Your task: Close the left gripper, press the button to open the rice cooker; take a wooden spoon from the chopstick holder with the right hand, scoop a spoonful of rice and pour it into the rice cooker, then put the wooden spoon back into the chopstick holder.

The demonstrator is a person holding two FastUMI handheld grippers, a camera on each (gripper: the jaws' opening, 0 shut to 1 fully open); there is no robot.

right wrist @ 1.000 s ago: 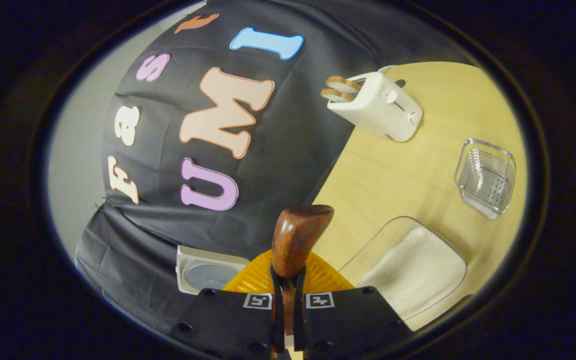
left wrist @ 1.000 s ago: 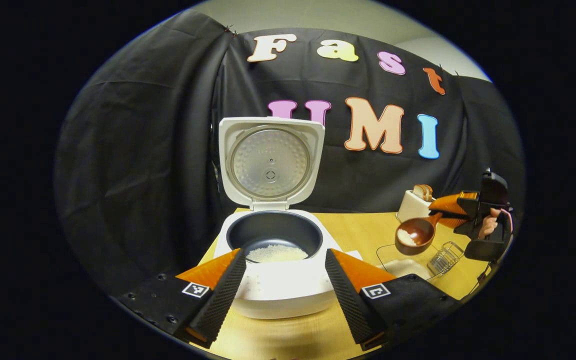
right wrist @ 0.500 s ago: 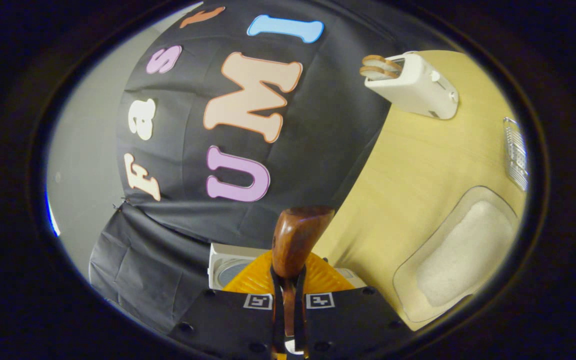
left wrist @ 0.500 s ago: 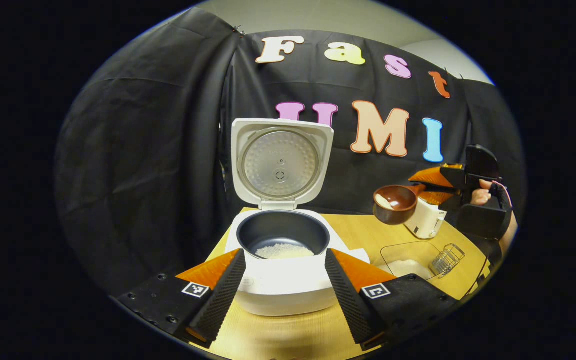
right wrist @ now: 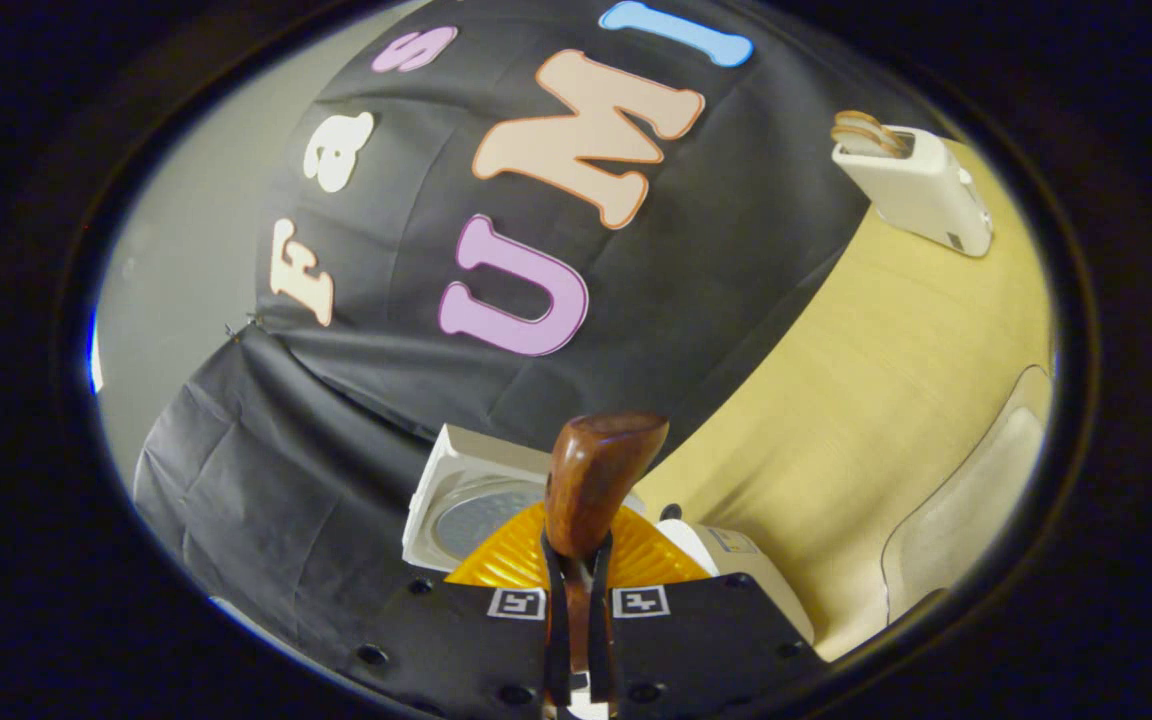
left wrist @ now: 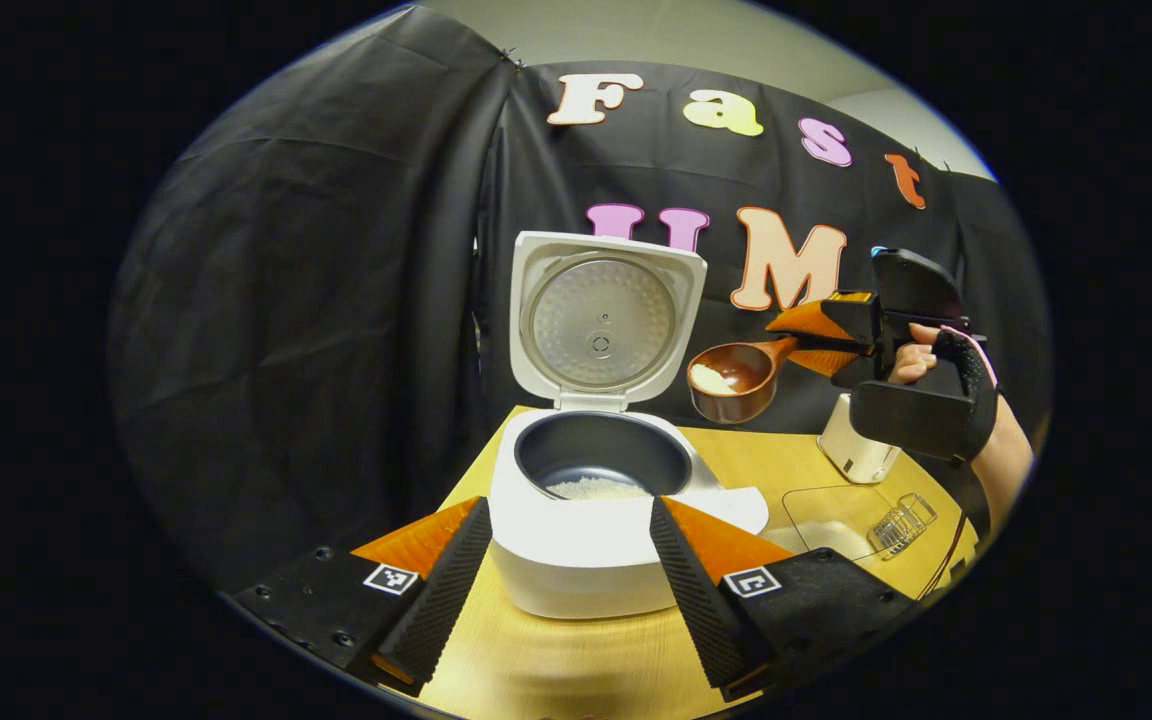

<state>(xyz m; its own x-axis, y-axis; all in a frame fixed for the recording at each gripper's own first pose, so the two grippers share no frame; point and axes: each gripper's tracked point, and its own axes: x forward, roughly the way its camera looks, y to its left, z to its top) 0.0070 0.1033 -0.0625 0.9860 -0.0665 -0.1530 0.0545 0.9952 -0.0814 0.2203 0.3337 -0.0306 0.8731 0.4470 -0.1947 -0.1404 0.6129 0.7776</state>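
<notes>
No readable text, brand or number shows on any object. The left gripper (left wrist: 571, 560) bears square coded markers only. The right gripper (right wrist: 576, 610) bears the same.

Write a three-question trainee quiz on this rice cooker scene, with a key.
1. True or false: the rice cooker has its lid shut.
2. What does the wooden spoon carry in its bowl?
3. The right gripper is: A) open, B) shut on the wooden spoon, C) resting on the table.

Key: 1. False, the lid stands open. 2. A little rice. 3. B; the left gripper is the open one, its fingers apart in front of the cooker.
</notes>
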